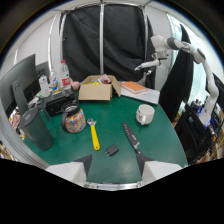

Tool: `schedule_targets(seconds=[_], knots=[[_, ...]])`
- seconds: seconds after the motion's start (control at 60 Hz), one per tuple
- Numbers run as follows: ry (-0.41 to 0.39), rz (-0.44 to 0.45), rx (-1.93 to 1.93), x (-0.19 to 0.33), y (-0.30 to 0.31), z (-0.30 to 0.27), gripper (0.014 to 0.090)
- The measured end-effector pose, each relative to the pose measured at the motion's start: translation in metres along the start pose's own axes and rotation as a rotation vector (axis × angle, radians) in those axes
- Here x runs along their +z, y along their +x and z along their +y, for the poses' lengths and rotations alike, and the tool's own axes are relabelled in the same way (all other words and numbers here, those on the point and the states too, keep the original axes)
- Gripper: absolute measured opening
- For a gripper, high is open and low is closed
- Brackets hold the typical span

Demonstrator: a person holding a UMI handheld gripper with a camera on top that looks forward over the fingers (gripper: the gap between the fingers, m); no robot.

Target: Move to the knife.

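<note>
Lying flat on the green bench point(120, 107), the knife point(133, 139) is seen just ahead of the tool point(116, 168), nearer its right finger, with the blade tip turned toward that finger and the dark handle pointing away toward the white mug point(145, 114). The tool is held wide apart with nothing between its fingers. The knife is judged to be light, stiff and thin, with a slippery blade lying close to the surface; the handle is judged the better place to be gripped. A small black block point(112, 149) and a yellow-handled wrench point(93, 134) are laid just beside it. Farther off, a glass jar point(74, 120) is filled with coloured sweets, an open cardboard box point(97, 88) is seen with something pink inside, and a dark tumbler point(36, 128) is stood near the bench edge, its contents hidden.
</note>
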Motion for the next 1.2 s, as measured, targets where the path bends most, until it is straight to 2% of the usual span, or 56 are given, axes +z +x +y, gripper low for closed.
schedule_targets(seconds=[0.217, 0.5, 0.583, 0.933, 1.2], knots=[[0.0, 0.007, 0.018, -0.014, 0.001, 0.014, 0.0851], [-0.074, 0.069, 0.015, -0.025, 0.05, 0.069, 0.0853], [-0.082, 0.086, -0.001, -0.012, 0.069, 0.069, 0.085], [-0.051, 0.019, -0.098, 0.099, 0.1, 0.031, 0.0854], [-0.077, -0.029, -0.084, 0.136, 0.1, 0.024, 0.0853]])
